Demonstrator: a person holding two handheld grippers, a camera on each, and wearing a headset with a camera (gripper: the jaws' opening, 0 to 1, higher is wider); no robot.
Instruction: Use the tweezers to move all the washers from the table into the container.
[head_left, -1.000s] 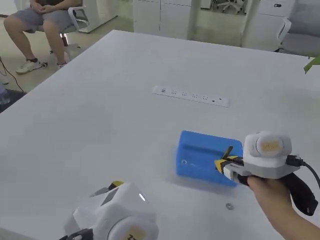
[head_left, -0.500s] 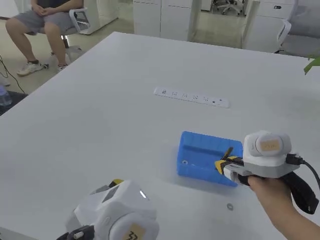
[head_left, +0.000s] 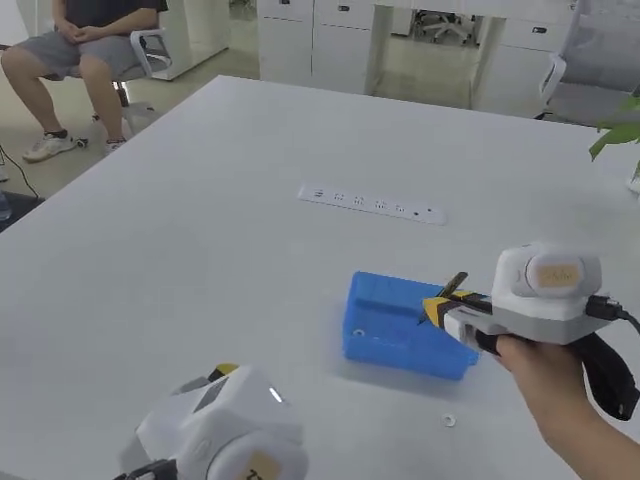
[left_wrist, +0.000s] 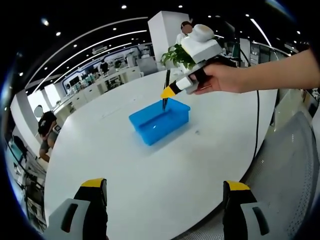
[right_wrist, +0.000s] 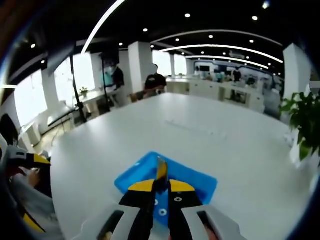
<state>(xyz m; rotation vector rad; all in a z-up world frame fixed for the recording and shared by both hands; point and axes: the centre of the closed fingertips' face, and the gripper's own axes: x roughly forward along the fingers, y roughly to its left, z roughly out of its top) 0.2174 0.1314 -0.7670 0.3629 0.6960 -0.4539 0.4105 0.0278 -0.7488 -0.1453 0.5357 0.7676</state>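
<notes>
Lighting: bright, even, from ceiling lights (right_wrist: 187, 15). Shadows: one soft, faint patch on the table (head_left: 200, 220) just beside the container (head_left: 385, 335). Glare: blown-out brightness far left of the container, right gripper view. Distortion: both gripper views bend at edges. Focus: right gripper view soft.

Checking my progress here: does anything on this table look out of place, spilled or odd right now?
One small washer lies on the white table outside the blue container, near its front corner beside the hand. Washers show inside the container, so this one looks left behind. Nothing else stands out.
</notes>
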